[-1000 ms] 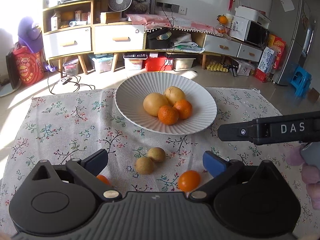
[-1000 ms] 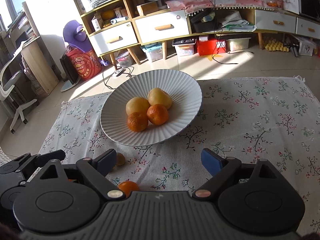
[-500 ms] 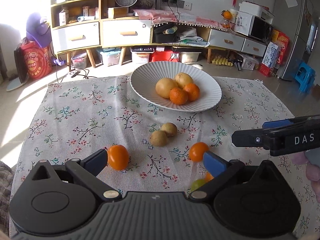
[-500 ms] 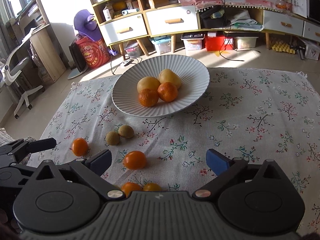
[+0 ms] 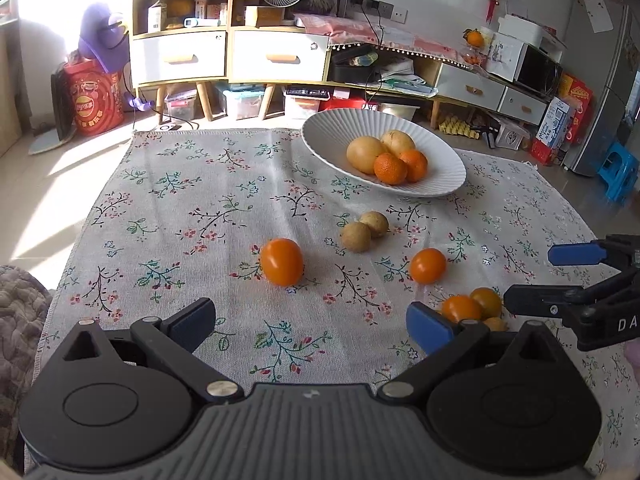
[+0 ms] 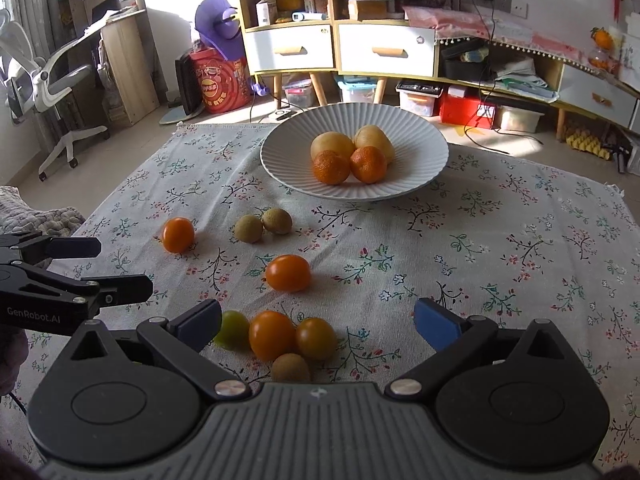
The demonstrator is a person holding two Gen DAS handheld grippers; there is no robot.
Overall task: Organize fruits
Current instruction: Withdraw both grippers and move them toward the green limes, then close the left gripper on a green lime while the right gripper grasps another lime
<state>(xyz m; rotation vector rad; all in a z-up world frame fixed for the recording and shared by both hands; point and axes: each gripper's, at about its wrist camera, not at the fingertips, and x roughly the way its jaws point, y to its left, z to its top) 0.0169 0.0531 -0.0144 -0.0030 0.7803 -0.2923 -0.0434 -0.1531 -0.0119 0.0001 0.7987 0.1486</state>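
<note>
Hovering above the table with jaws spread wide and empty, the left gripper [image 5: 310, 318] and right gripper [image 6: 318, 318] faced loose orange fruits [image 6: 288, 273] lying near the white bowl [image 6: 436, 156]. They looked light, smooth, roll-prone and soft, best pinched gently across the middle.

One white bowl [image 6: 434, 152] holds two mandarins [image 6: 331, 167] and two yellow pears [image 6: 332, 145]; five orange tomatoes [image 6: 288, 273], three kiwis [image 6: 248, 229], one green fruit [image 6: 233, 330] lie loose.
</note>
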